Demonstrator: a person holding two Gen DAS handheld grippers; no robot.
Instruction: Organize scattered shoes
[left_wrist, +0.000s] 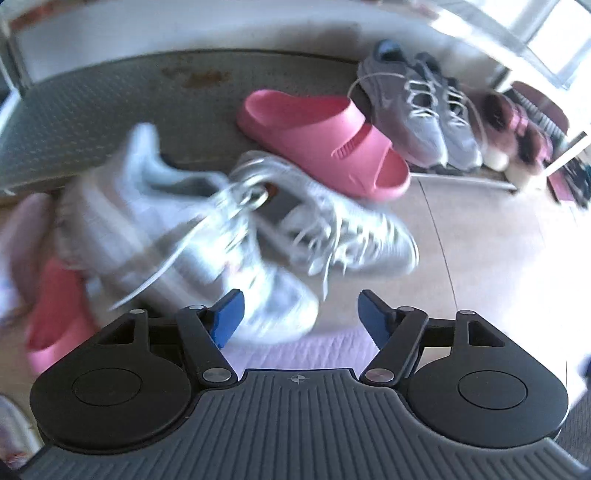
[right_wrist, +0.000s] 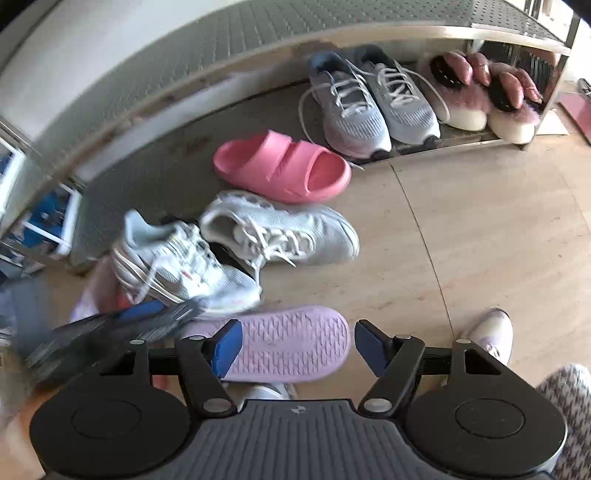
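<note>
My left gripper (left_wrist: 301, 317) is open, with nothing between its blue pads. Just ahead of its left finger lies a blurred white sneaker (left_wrist: 166, 240), and a second white sneaker (left_wrist: 332, 229) lies beyond it on the floor. A pink slide (left_wrist: 321, 140) rests at the rack's edge; another pink slide (left_wrist: 51, 321) peeks out at lower left. My right gripper (right_wrist: 299, 343) is open over a lilac slide (right_wrist: 288, 343) that lies sole up. The right wrist view also shows both white sneakers (right_wrist: 177, 266) (right_wrist: 288, 232), the pink slide (right_wrist: 284, 168) and the blurred left gripper (right_wrist: 147, 314).
A metal shoe rack (right_wrist: 461, 138) holds a pair of grey sneakers (right_wrist: 369, 99) and furry maroon slippers (right_wrist: 480, 92) on its bottom shelf. A person's foot in a pale shoe (right_wrist: 487, 339) stands at right. Bare tan floor (right_wrist: 480, 221) lies right of the shoes.
</note>
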